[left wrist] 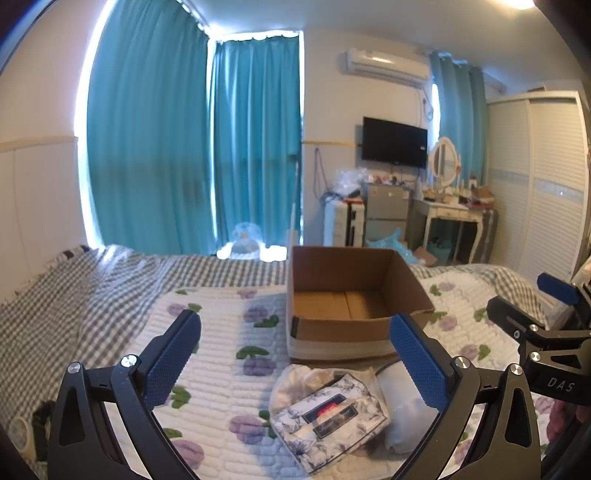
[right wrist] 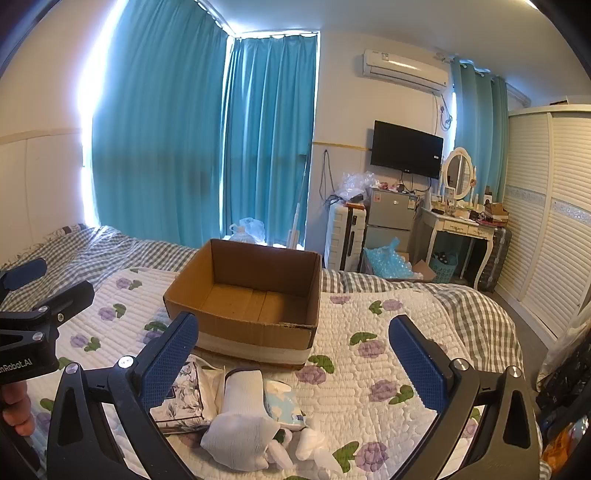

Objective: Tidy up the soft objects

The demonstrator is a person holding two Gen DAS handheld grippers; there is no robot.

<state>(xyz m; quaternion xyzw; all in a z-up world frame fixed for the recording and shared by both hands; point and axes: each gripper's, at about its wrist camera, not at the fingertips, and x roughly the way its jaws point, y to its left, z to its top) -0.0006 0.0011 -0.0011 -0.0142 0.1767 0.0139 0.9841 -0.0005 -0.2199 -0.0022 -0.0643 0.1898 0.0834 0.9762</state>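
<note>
I hold both grippers, left (left wrist: 295, 354) and right (right wrist: 293, 354), over the bed (right wrist: 369, 332) with jaws wide, near the box (right wrist: 243, 295), pouch (left wrist: 328, 413) and sock (right wrist: 242, 417).

Daylight enters behind the teal curtains (left wrist: 184, 147), blowing out to white along their edges and at the floor gap. A ceiling lamp (left wrist: 521, 3) flares at the top right corner of the left view. Interior moderately bright, with a blue cast. Strong fisheye bending; dark vignette at corners. Bedspread (right wrist: 369, 369) shadows soft. Near objects slightly soft.
</note>
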